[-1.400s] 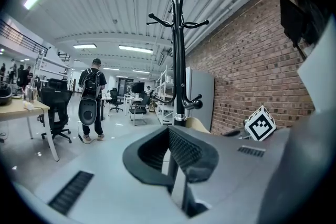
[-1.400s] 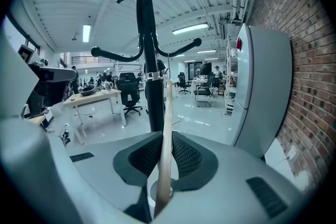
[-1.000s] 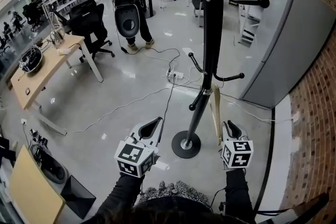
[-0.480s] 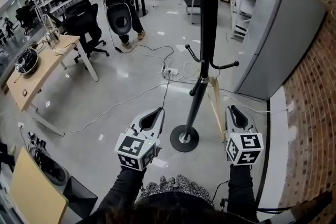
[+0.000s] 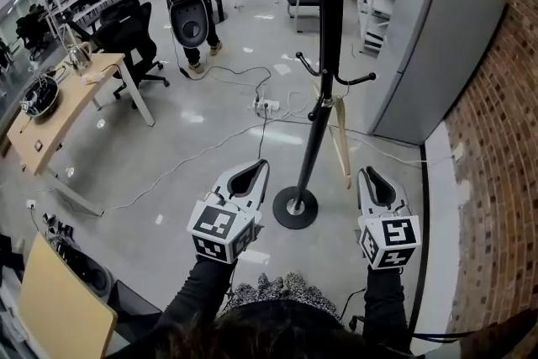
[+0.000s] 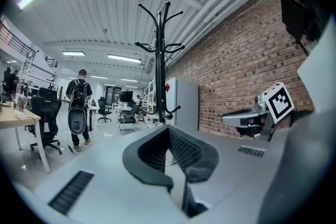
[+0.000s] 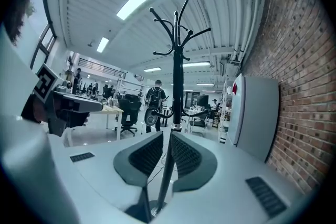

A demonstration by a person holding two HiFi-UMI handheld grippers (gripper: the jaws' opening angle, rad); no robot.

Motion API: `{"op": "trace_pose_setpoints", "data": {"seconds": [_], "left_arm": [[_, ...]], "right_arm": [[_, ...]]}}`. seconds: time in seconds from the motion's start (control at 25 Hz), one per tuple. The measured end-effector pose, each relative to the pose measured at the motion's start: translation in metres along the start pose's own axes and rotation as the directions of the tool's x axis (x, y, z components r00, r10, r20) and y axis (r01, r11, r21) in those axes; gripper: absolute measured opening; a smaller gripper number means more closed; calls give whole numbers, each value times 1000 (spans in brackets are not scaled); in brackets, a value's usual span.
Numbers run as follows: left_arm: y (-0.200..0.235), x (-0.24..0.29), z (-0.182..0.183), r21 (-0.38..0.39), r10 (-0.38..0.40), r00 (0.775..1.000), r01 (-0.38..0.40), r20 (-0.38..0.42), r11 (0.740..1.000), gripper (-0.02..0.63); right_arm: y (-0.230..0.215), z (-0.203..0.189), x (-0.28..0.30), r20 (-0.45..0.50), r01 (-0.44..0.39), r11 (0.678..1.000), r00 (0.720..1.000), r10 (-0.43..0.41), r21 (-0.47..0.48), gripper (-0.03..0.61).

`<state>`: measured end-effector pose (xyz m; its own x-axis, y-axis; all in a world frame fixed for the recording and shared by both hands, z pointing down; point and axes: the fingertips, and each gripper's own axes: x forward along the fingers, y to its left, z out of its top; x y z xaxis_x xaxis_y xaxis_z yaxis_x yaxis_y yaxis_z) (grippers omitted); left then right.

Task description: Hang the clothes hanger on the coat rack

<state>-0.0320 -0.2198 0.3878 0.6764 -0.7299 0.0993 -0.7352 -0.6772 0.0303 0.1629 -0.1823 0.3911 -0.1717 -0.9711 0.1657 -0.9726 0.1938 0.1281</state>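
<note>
The left claw [image 5: 263,166] is low by the rack [image 5: 324,55]. Its tips touch and there is nothing in it (a thin slit shows farther back). The hanger [image 5: 343,149] hangs from a low peg [image 5: 353,81] close to the pole, so I think the job is done. That may be why the right claw [image 5: 364,172], just beside the hanger, is open only a crack and holds nothing too.

Both dark-sleeved arms reach forward at waist height, side by side and well apart. The left claw [image 5: 262,166] has its jaws drawn together, empty. The right claw [image 5: 365,172] has its jaws slightly parted, gripping nothing.
</note>
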Motion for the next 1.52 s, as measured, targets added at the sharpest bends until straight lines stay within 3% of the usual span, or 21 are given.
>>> {"op": "trace_pose_setpoints", "data": {"seconds": [0.44,0.84,1.52], "left_arm": [[-27,-54,-13,-3,-72,997,72,-12,997,6],[-37,-73,-15,-14,-76,997,76,4,997,6],[-39,-80,-10,3,-63,998,63,18,998,6]], "right_arm": [[35,8,-71,54,81,997,995,-82,19,14],[47,20,-105,97,113,994,989,-111,-14,11],[56,17,-110,85,72,997,994,-74,29,9]]}}
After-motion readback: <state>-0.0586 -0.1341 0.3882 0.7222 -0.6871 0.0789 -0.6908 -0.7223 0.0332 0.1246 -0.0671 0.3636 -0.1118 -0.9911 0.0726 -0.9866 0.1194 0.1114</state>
